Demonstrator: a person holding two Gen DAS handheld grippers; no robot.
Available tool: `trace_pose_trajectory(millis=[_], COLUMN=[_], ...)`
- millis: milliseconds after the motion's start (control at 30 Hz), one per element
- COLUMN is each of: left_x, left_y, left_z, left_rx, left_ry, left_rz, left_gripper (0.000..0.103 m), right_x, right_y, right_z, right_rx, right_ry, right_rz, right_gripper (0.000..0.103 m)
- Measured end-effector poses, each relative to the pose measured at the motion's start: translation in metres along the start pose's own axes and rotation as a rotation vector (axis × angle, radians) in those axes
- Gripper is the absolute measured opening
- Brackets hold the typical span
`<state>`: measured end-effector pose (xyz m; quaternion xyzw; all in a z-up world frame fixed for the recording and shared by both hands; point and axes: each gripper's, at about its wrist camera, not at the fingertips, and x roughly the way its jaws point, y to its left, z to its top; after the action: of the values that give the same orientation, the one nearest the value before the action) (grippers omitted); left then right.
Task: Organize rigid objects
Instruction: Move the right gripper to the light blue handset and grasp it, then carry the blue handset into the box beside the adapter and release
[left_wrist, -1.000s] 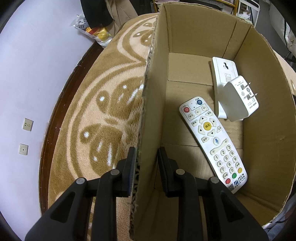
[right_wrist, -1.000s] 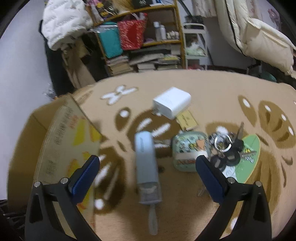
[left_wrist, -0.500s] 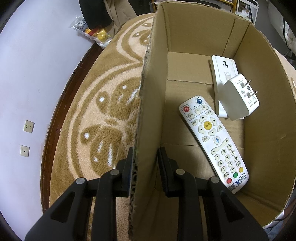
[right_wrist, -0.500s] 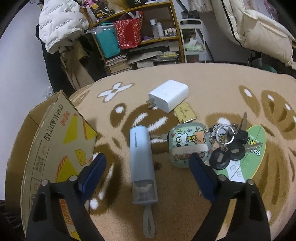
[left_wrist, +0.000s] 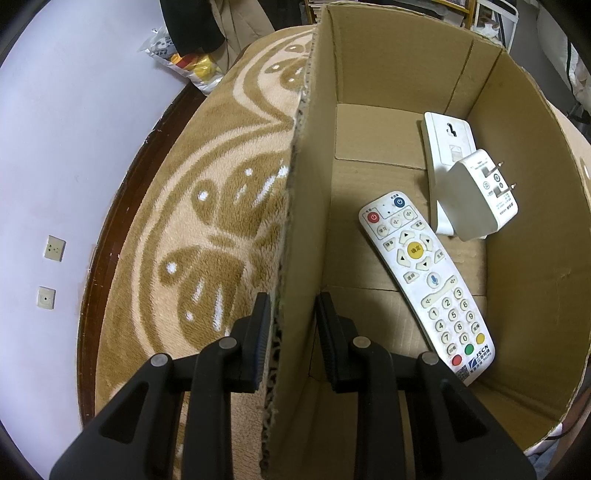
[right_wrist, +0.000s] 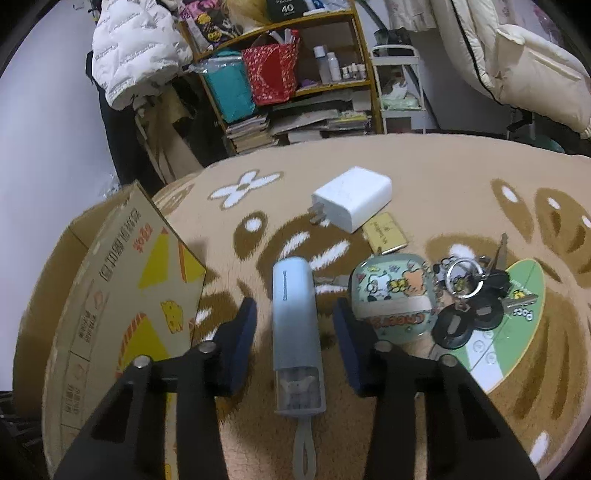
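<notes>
My left gripper (left_wrist: 290, 321) is shut on the near wall of the cardboard box (left_wrist: 306, 206). Inside the box lie a white remote (left_wrist: 424, 280), a white flat adapter (left_wrist: 445, 147) and a white plug (left_wrist: 476, 201). My right gripper (right_wrist: 293, 328) is open, its fingers on either side of a light blue cylindrical case (right_wrist: 295, 325) lying on the rug. The box (right_wrist: 122, 295) stands to the left in the right wrist view.
On the rug beyond the case lie a white charger (right_wrist: 352, 197), a tan card (right_wrist: 384, 230), a cartoon tin (right_wrist: 393, 295), a key bunch (right_wrist: 469, 295) and a green oval tag (right_wrist: 509, 321). A cluttered shelf (right_wrist: 288, 74) stands behind. A wall (left_wrist: 74, 110) lies left of the rug.
My right gripper has come down and forward and its fingers have narrowed around the light blue case. The left gripper keeps its hold on the box wall.
</notes>
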<state>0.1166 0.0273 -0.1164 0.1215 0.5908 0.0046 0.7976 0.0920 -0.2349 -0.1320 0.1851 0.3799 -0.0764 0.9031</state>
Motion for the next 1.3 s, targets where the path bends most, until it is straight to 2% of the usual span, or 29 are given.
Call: trace_pose_trajectory(millis=[133, 267, 367, 600, 800, 967, 1100, 1200, 1300], left_x=[0.0, 0.003, 0.004, 0.005, 0.005, 0.004, 0.003, 0.002, 0.001], left_y=[0.001, 0.004, 0.004, -0.001, -0.001, -0.003, -0.005, -0.008, -0.007], left_z=[0.0, 0.001, 0.002, 0.003, 0.004, 0.003, 0.002, 0.001, 0.0], left_rx=[0.0, -0.016, -0.013, 0.002, -0.002, 0.004, 0.014, 0.027, 0.024], left_ry=[0.002, 0.014, 0.015, 0.015, 0.018, 0.015, 0.015, 0.014, 0.016], left_rz=[-0.006, -0.028, -0.029, -0.013, -0.013, -0.006, 0.007, 0.021, 0.021], left_gripper=[0.023, 0.022, 0.022, 0.022, 0.023, 0.023, 0.023, 0.024, 0.023], right_x=[0.011, 0.021, 0.034, 0.03, 0.007, -0.015, -0.033, -0.045, -0.056], right_y=[0.002, 0.002, 0.001, 0.006, 0.003, 0.005, 0.018, 0.031, 0.044], right_z=[-0.002, -0.003, -0.005, -0.007, -0.006, 0.002, 0.008, 0.01, 0.013], right_rx=[-0.026, -0.03, -0.044, -0.052, -0.004, 0.051, 0.038, -0.001, -0.024], right_ry=[0.019, 0.04, 0.092, 0.085, 0.006, -0.037, -0.082, -0.127, -0.156], right_rz=[-0.029, -0.027, -0.026, -0.071, -0.061, -0.01, 0.021, 0.006, 0.043], right_gripper=[0.032, 0.032, 0.032, 0.03, 0.03, 0.03, 0.03, 0.03, 0.03])
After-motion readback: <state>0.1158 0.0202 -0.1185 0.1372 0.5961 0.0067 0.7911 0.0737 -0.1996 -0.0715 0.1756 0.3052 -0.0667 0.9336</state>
